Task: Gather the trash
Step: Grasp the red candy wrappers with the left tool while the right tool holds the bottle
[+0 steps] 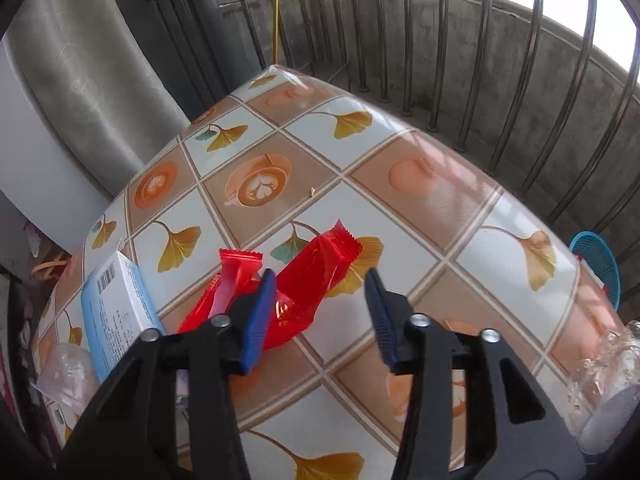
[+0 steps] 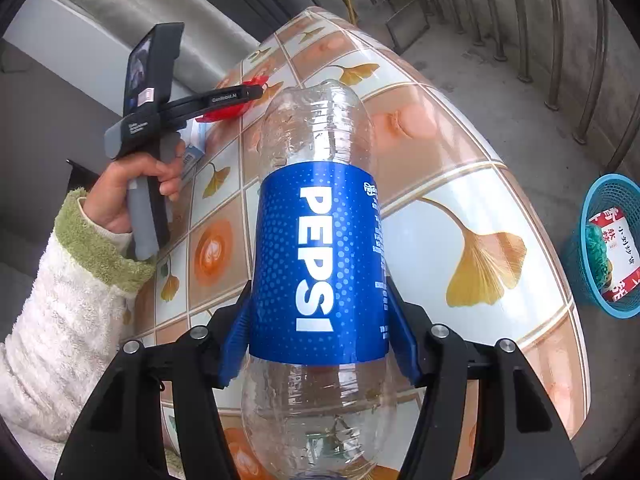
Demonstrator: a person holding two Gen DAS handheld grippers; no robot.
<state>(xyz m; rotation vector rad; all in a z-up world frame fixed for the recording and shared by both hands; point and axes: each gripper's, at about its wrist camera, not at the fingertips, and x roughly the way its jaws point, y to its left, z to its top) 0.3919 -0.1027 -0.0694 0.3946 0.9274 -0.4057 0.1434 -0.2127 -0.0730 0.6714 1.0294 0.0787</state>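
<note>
Left wrist view: left gripper (image 1: pixel 320 284) stood open over the desk (image 1: pixel 400 216), nothing pinched; its left pad overlapped the red wrappers (image 1: pixel 316 268), whether touching I could not tell. White box (image 1: pixel 116 304) lay at the desk's left edge, just beside the wrappers. Desk middle and far corner were bare; railing bars (image 1: pixel 480 60) stood beyond the far edge. Right wrist view: right gripper (image 2: pixel 320 320) clamped the clear Pepsi bottle (image 2: pixel 316 248) by its blue label, above the desk. Teal basket (image 2: pixel 580 264) sat on the floor past the desk's right edge, with open floor around it. Hand (image 2: pixel 132 188) gripped the left gripper's handle.
</note>
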